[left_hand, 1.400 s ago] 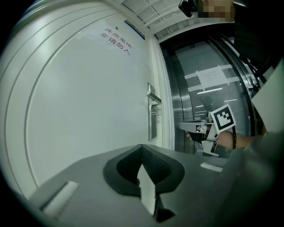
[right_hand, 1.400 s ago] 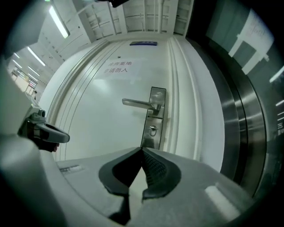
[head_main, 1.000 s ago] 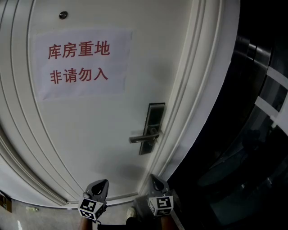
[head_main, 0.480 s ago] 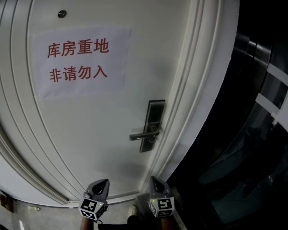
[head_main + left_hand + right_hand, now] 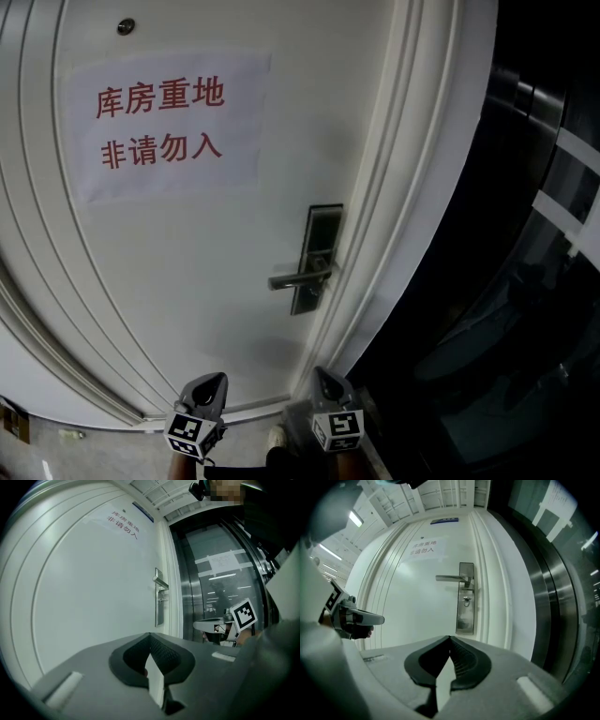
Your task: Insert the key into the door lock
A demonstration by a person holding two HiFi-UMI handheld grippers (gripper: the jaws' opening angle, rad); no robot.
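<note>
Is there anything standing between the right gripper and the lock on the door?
Nothing visible does. From the right gripper, the lock under the door handle is in plain sight, with only open air between. The left gripper is off to the side.

Door white. Paper sign white, characters red. Lock plate and lever handle silver-grey. Left gripper and right gripper grey, pads black; cubes patterned in black-and-white squares.
</note>
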